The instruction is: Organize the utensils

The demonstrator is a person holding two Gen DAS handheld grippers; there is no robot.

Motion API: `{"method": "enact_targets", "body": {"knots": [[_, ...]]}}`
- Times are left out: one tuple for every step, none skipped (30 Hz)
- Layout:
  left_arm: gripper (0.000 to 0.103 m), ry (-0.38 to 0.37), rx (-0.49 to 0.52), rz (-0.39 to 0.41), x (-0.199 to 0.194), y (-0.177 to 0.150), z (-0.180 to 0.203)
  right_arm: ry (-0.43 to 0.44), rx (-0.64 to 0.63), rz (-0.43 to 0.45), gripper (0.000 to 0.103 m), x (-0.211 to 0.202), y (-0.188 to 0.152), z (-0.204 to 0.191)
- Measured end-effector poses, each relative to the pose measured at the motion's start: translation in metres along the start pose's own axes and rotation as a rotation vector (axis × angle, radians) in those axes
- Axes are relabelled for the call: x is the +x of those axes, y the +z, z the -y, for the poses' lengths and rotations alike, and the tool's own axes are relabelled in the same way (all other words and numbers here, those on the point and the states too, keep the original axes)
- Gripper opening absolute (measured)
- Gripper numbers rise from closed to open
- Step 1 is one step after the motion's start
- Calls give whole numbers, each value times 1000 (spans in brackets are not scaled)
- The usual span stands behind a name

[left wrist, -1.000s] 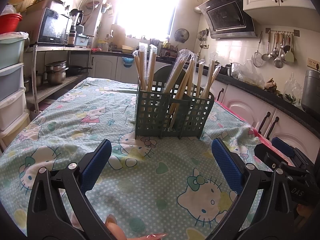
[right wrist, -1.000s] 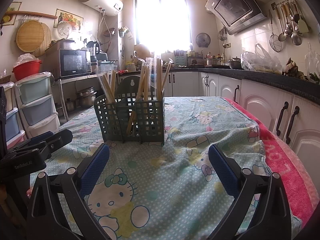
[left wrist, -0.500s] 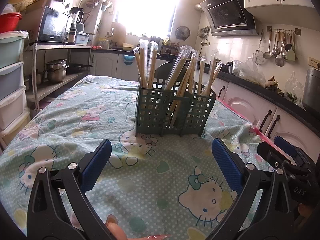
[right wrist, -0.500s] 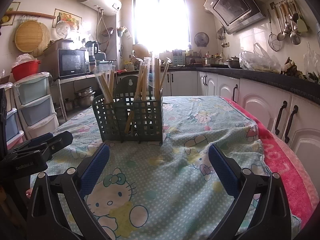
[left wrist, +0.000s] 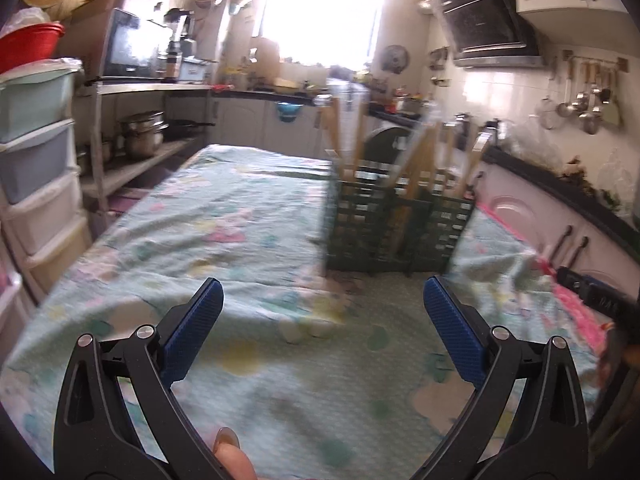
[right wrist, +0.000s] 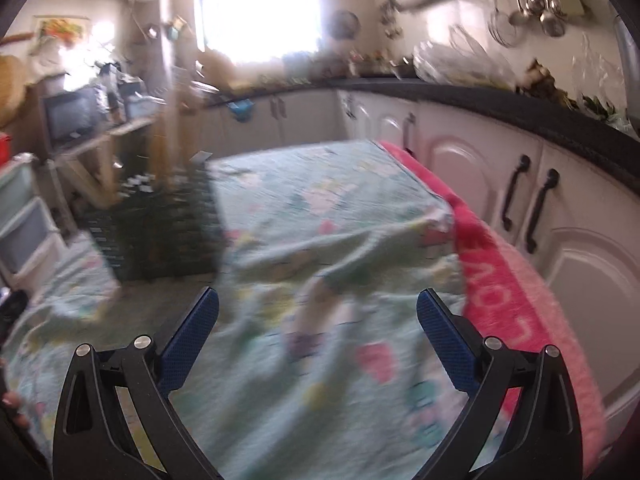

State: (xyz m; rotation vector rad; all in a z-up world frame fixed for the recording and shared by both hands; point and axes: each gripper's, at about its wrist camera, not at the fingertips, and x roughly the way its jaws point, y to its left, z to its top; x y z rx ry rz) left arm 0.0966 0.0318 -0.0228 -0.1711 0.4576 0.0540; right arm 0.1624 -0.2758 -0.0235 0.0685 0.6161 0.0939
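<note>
I am holding both hand-held grippers, left (left wrist: 322, 312) and right (right wrist: 318, 310), wide and empty; blurred views risk toppling the dark green lattice plastic utensil caddy (left wrist: 394, 228).

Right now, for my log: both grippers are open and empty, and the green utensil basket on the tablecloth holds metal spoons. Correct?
Not quite. The green utensil basket holds wooden chopsticks, as the left wrist view shows, not metal spoons. The left gripper and right gripper are open and empty.

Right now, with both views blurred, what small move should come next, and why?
Probably steady and re-aim the right hand-held gripper toward the green utensil basket. Its jaws are open and empty, and the basket sits far left in its view; the chopsticks look already slotted.
</note>
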Motion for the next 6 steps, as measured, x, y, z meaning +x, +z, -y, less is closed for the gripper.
{"method": "enact_targets", "body": {"knots": [[92,21,-7,-27,7,5,-9,-42,-4,-53,96,14,7,9],[92,45,-9,-57,15,10,-17,-60,-3,-77,96,22,10,15],[92,64,-10,-83,24,14,-26,-73,-5,-110,96,32,13,21],[92,110,-5,-112,36,20,-37,-97,-13,-155,96,46,16,29],[92,154,-5,-140,46,24,-46,-110,-8,-190,96,60,19,37],[92,185,-14,-163,57,28,-55,-115,-7,-217,96,72,21,43]]}}
